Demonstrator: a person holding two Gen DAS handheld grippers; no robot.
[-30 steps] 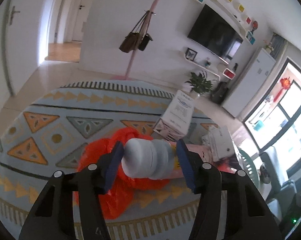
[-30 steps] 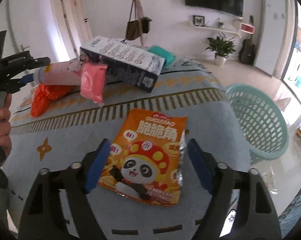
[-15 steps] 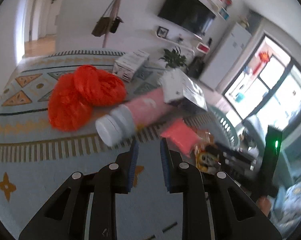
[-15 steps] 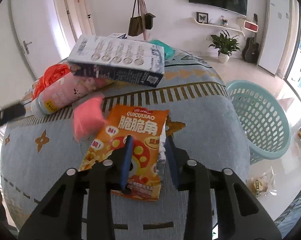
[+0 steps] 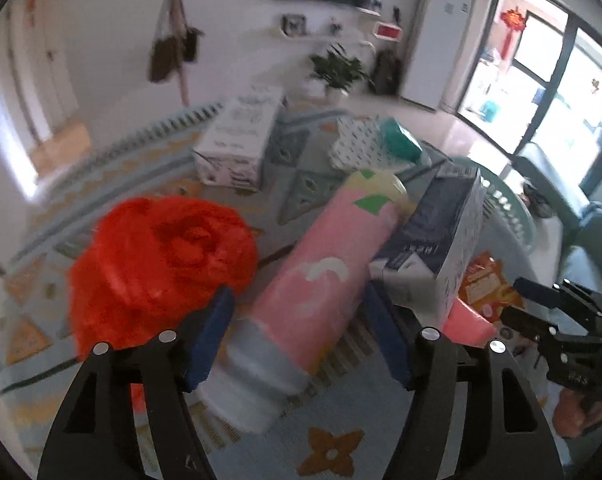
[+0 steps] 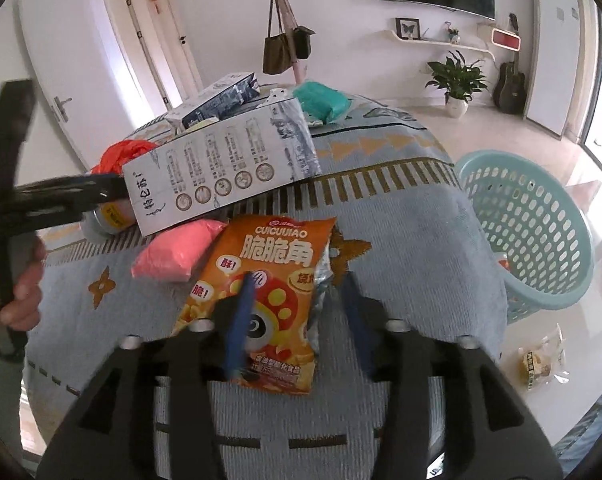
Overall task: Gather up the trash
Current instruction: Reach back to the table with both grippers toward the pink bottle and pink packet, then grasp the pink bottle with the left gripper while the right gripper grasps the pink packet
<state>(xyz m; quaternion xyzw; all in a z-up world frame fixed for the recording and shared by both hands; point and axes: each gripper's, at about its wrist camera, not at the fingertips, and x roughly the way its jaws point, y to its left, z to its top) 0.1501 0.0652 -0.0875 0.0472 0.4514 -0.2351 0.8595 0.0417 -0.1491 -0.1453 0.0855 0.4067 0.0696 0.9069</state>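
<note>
In the left wrist view my left gripper (image 5: 297, 336) is open, its jaws on either side of a pink bottle (image 5: 317, 288) with a grey cap that lies on the patterned cloth. A crumpled red plastic bag (image 5: 157, 264) lies left of it and a printed carton (image 5: 437, 248) on its right. In the right wrist view my right gripper (image 6: 297, 320) stands over an orange snack bag (image 6: 261, 288), its jaws partly closed around the bag's right half. A pink packet (image 6: 177, 252) lies beside the snack bag. A light blue basket (image 6: 529, 232) stands to the right.
A white box (image 5: 237, 140), a patterned pack (image 5: 357, 144) and a teal packet (image 5: 401, 140) lie farther back on the cloth. A small wrapped item (image 6: 541, 360) lies on the floor by the basket. A coat stand with bags (image 6: 289, 44) is behind.
My left gripper has opened and come up around the pink bottle. My right gripper has opened a little over the snack bag.
</note>
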